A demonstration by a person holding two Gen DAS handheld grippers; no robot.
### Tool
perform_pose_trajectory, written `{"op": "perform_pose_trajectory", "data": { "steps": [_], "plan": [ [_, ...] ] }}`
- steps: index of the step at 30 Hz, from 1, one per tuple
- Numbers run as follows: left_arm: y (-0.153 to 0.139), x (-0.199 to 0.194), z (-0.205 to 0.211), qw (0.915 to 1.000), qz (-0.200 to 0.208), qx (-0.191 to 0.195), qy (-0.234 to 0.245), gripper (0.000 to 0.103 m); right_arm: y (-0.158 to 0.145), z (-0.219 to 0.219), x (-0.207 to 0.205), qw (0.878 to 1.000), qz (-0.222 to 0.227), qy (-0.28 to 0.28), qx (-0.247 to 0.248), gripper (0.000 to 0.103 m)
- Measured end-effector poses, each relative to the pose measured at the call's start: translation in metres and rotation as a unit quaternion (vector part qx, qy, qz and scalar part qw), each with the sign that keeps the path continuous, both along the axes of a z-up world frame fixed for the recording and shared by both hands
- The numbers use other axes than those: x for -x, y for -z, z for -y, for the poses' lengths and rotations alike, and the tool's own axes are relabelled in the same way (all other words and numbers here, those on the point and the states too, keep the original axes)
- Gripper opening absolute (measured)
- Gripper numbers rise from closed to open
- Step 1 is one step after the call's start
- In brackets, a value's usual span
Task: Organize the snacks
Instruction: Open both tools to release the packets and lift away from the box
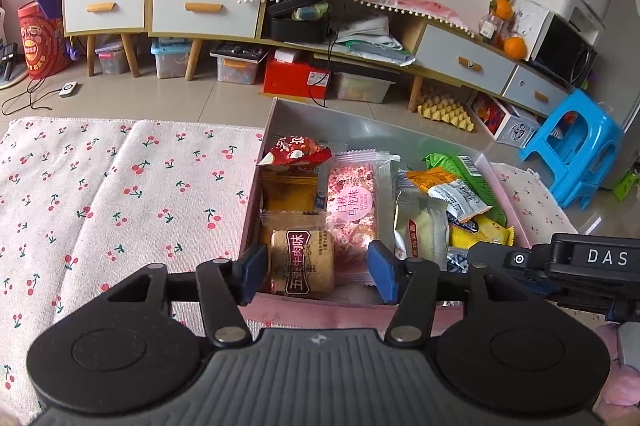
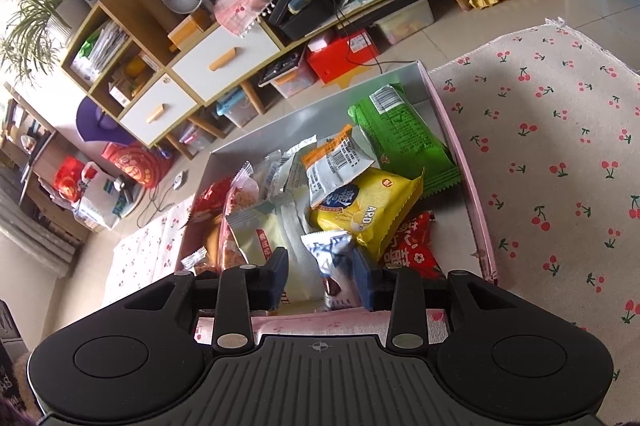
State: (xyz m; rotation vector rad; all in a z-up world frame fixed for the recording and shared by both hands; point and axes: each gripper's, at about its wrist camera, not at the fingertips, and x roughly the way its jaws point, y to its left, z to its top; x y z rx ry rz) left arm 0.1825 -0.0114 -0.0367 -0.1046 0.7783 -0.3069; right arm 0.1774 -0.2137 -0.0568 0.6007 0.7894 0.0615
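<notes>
- On the cherry-print cloth (image 1: 120, 193), a pink-walled box (image 1: 256, 185) is filled with snack packets.
- At the box's near left corner, the left tool (image 1: 316, 276) is held spread, a round beef-flavour biscuit packet (image 1: 302, 262) seen lying between its blue pads, unpinched.
- Over the near right part, the right tool (image 2: 326, 278) is parted around a blue-and-white packet (image 2: 332, 258); contact cannot be told.
- A yellow packet (image 2: 368, 214) and a green packet (image 2: 400, 133) are seen behind it.

"DAS" on right gripper (image 1: 592, 258), "ARD" on yellow pkt (image 2: 366, 214)
</notes>
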Motion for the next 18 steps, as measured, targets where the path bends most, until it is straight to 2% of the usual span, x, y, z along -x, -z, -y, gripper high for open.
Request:
{"op": "perform_pose_trajectory", "data": {
  "steps": [4, 8, 12, 18],
  "plan": [
    [-0.008, 0.006, 0.001, 1.0000, 0.006, -0.002, 0.000, 0.070, -0.010, 0.003, 0.008, 1.000, 0.009, -0.001, 0.005, 0.059],
    [-0.014, 0.014, 0.001, 0.9999, 0.007, -0.015, -0.001, 0.078, -0.020, 0.006, 0.019, 1.000, 0.019, -0.003, 0.021, 0.069],
    [-0.017, 0.023, 0.000, 0.9993, 0.000, -0.035, -0.013, 0.096, -0.026, 0.011, 0.032, 0.999, 0.020, -0.003, 0.041, 0.080],
    [-0.020, 0.041, -0.006, 0.9973, -0.015, -0.066, -0.030, 0.102, -0.032, 0.014, 0.052, 0.997, 0.009, -0.005, 0.080, 0.087]
  ]
}}
